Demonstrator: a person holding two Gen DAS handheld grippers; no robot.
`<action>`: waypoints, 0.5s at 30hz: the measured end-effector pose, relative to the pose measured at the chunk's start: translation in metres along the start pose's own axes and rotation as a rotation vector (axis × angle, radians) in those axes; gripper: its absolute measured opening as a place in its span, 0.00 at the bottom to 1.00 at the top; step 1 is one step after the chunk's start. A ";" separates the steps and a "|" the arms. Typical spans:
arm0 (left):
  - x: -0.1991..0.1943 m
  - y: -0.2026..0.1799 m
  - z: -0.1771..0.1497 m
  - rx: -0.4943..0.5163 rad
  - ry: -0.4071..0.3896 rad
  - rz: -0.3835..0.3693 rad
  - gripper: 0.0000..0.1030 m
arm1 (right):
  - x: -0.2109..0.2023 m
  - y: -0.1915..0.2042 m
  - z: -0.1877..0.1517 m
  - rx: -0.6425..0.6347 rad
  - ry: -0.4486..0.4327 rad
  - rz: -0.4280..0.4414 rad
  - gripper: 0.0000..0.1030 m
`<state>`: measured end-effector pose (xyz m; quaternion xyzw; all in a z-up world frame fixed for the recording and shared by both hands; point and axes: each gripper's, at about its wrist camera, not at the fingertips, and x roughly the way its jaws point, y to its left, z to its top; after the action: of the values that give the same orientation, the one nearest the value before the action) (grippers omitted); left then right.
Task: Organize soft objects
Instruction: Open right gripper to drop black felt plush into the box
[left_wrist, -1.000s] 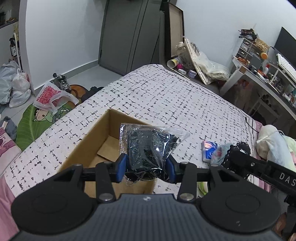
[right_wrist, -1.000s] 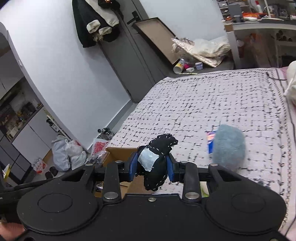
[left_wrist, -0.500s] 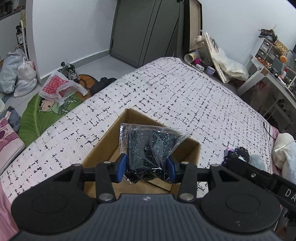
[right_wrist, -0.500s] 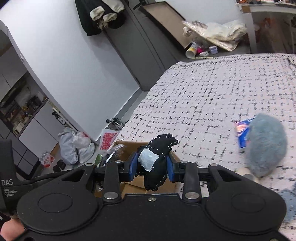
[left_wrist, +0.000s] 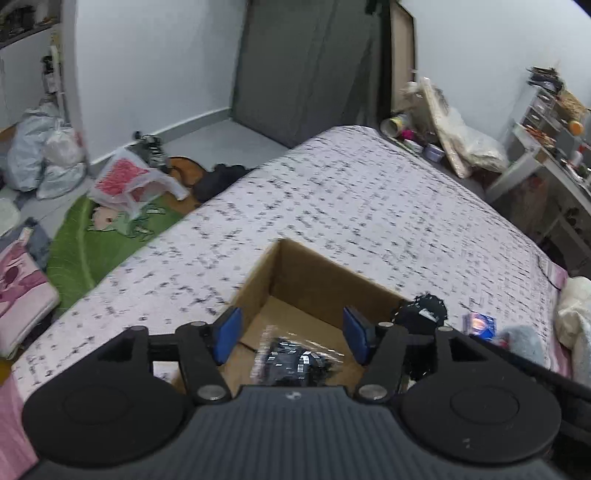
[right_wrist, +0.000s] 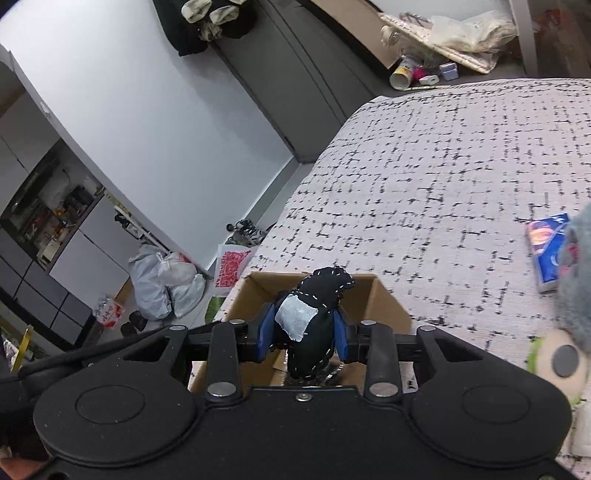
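An open cardboard box (left_wrist: 314, 280) stands on the patterned bed (left_wrist: 369, 206). My left gripper (left_wrist: 293, 334) is open above the box, and a dark item in a clear plastic bag (left_wrist: 295, 363) lies on the box floor below it. My right gripper (right_wrist: 303, 334) is shut on a black stitched soft toy with a grey patch (right_wrist: 314, 317), held over the box (right_wrist: 384, 299) near its edge. The same toy (left_wrist: 421, 312) shows at the box's right side in the left wrist view.
A blue packet (right_wrist: 546, 251), a grey furry toy (right_wrist: 576, 280) and a round cream plush piece (right_wrist: 561, 360) lie on the bed to the right. Plastic bags (left_wrist: 122, 181) and a green mat (left_wrist: 85, 243) are on the floor left of the bed. A cluttered desk (left_wrist: 554, 158) stands at far right.
My left gripper opened and the bagged dark item dropped into the box. My right gripper has moved with the black toy over the box.
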<state>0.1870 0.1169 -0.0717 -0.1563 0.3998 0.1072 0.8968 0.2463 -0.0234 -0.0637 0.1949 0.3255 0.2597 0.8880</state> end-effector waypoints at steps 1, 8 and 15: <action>-0.001 0.002 0.000 -0.004 -0.001 0.005 0.57 | 0.003 0.001 0.001 0.003 0.005 0.011 0.36; -0.007 0.011 0.001 -0.027 0.017 0.018 0.67 | -0.006 -0.001 0.007 -0.007 -0.003 0.019 0.66; -0.023 0.001 -0.003 -0.018 0.008 0.039 0.77 | -0.045 -0.004 0.017 -0.073 -0.014 -0.015 0.83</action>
<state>0.1693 0.1148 -0.0569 -0.1568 0.4053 0.1275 0.8915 0.2303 -0.0558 -0.0321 0.1619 0.3111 0.2634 0.8987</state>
